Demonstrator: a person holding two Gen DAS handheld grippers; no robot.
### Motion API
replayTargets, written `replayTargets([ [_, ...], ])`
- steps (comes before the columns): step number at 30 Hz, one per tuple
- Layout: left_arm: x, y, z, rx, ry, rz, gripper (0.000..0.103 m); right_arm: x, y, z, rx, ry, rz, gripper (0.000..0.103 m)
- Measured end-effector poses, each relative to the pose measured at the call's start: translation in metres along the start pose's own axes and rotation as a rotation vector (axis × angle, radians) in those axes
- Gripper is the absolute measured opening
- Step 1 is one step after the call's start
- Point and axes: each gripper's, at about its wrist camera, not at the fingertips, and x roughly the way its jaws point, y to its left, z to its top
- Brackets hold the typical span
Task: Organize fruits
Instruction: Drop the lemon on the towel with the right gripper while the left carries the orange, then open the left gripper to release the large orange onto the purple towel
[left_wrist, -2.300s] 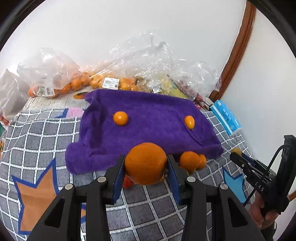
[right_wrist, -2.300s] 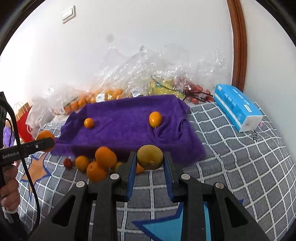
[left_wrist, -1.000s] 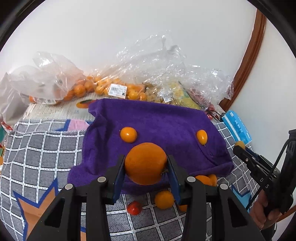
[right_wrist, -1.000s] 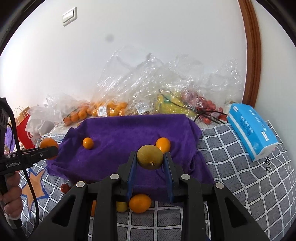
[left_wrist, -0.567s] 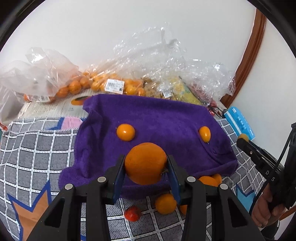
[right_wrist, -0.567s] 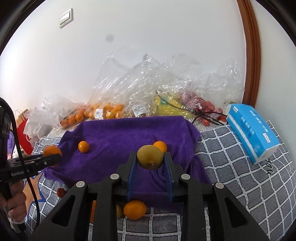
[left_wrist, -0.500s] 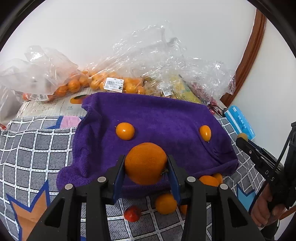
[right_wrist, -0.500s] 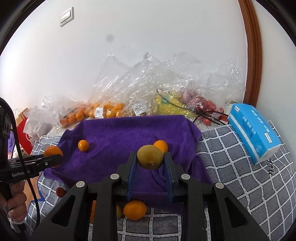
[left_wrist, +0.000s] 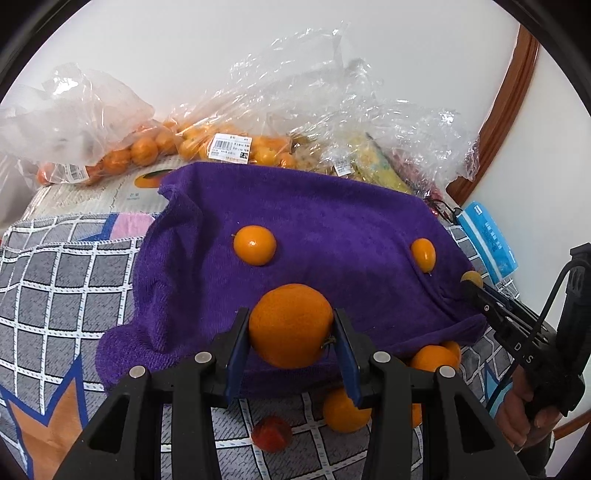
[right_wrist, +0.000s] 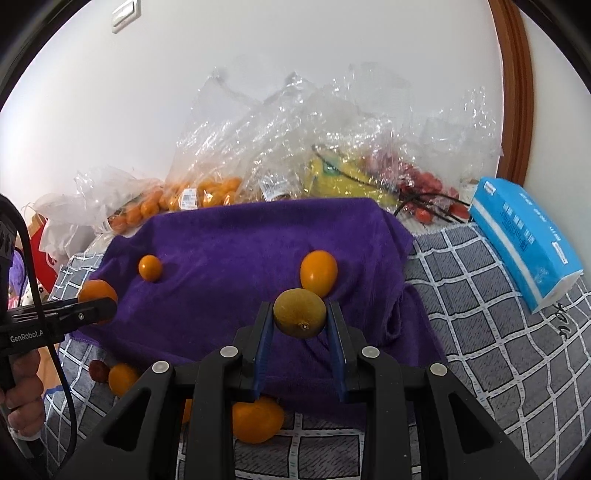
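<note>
We carry fruit to sort onto the purple terry towel (left_wrist: 332, 229) spread ahead of both grippers on a grey checked bedcover (right_wrist: 480, 332); left gripper (left_wrist: 291, 343) clamps a big round orange (left_wrist: 291, 325), right gripper (right_wrist: 300, 330) pinches a small yellow-green citrus (right_wrist: 300, 312), white wall (right_wrist: 258, 74) behind

Bright, even light; fisheye-warped edges

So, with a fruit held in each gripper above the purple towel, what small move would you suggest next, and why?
Probably lower the left gripper and set its large orange on the bare stretch of purple towel directly below it. Two small oranges already lie there, apart from each other, so the towel looks like the gathering spot. The right gripper could follow with its yellow-green citrus fruit.
</note>
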Motion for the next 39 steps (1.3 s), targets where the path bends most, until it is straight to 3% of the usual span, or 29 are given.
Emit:
replayTargets([
  [15,0.014,-0.001,-0.004,0.002,0.038,-0.002,0.041,0.015,-0.004,-0.011,-0.012,0.045,0.001,0.029],
  [34,0.013,-0.002,-0.004,0.007,0.034,0.006,0.041,0.013,-0.001,-0.012,-0.029,0.032,0.015,0.029],
  [39,0.003,-0.005,-0.004,0.021,-0.011,0.009,0.046,0.009,0.003,-0.013,-0.049,0.015,0.012,0.039],
])
